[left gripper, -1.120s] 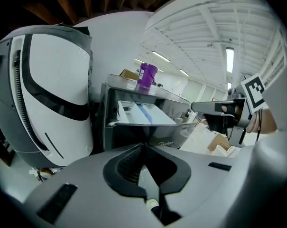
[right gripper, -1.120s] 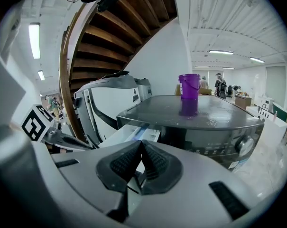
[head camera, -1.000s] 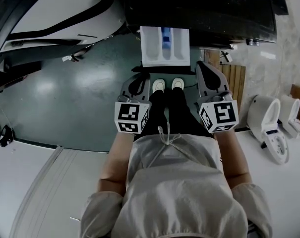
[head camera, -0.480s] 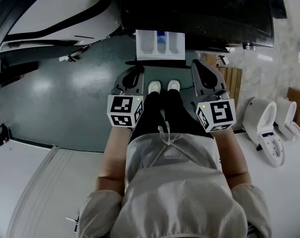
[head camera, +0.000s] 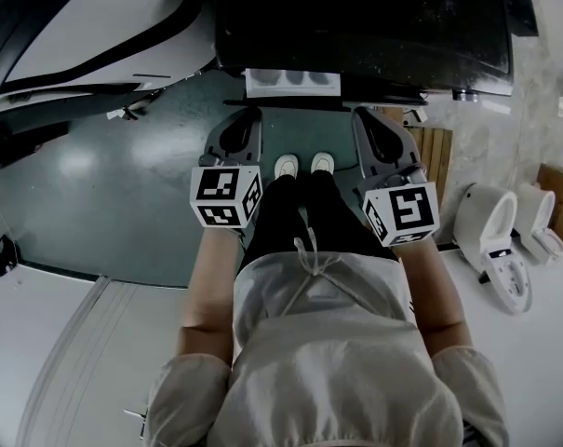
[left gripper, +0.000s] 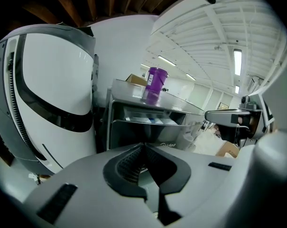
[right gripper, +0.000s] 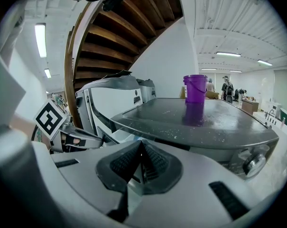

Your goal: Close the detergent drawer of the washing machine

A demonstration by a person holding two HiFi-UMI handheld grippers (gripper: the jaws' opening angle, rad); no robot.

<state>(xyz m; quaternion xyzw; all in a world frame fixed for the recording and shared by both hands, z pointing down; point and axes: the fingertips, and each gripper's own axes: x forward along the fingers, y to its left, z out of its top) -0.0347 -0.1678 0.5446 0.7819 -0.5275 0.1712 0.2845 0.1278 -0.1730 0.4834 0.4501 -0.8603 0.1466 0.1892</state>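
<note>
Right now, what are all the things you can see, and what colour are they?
Washing machine: 1, dark top, straight ahead of the person.
Detergent drawer: 1, white, sticking out a little from the machine's front.
Bucket: 1, purple, on the machine's top.
Big rounded machine: 1, white with a black band, to the left.
Floor: green, underfoot.
Wooden slats: brown, on the floor to the right.
Toilets: 2, white, far right.
Shoes: 2, white, between the grippers.
Left gripper: 1, grey, jaws shut on nothing, short of the drawer.
Right gripper: 1, grey, jaws shut on nothing, short of the drawer.
</note>
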